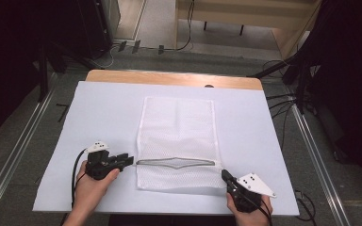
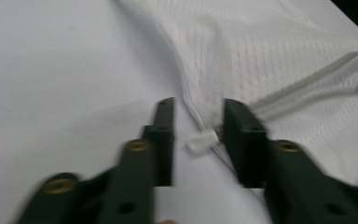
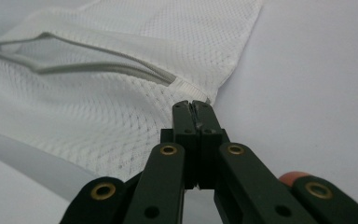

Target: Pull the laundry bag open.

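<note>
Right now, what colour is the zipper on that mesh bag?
Grey, running across the white mesh bag; the zipper shows best in the right gripper view.

High view: even overhead light fell on the white sheet (image 1: 113,113); the room's corners were near black. Shadows were soft and short, with no glare. The mesh bag (image 1: 176,136) was low in contrast against the sheet. Left gripper view: strong motion blur, jaws smeared, weave soft. Right gripper view: jaws sharp, a soft shadow lay under the bag's near edge, and the far weave was out of focus.
</note>
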